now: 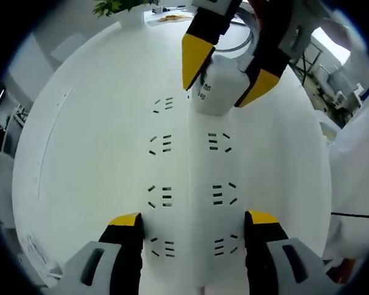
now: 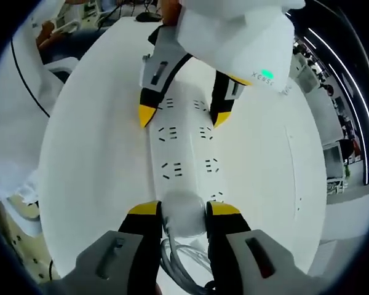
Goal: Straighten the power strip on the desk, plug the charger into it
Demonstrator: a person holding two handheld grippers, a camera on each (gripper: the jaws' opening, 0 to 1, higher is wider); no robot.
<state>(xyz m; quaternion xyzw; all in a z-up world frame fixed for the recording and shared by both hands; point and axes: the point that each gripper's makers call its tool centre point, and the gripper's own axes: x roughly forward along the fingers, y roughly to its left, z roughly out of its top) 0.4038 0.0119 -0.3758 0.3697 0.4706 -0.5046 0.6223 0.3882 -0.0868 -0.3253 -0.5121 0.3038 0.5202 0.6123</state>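
A: Power strip (image 1: 190,203) runs up the centre of the left gripper view, flat on the white worktop (image 1: 80,184). Left hand-held gripper (image 1: 194,228) straddles its near end, jaws apart, pads at the strip's edges; contact not clear.

B: Charger (image 2: 183,212)?

A: Bottom centre of the right gripper view, clamped between the jaws of the right hand-held gripper (image 2: 183,214). White block, cable (image 2: 181,258) coiling below it. In the left gripper view it sits top centre, over the strip's far end, next to a socket set.

B: Handling?

A: Both look like rigid, smooth plastic, light. Charger could slip or twist in the pads, so grip the flat sides squarely. Strip probably slides when pushed; pin it by its long edges.

B: Obstructions?

A: Cable may drag. Plant (image 1: 120,6) and a flat item at the upper edge, well apart. Person's white sleeve (image 1: 357,178) at right, clear of the strip.
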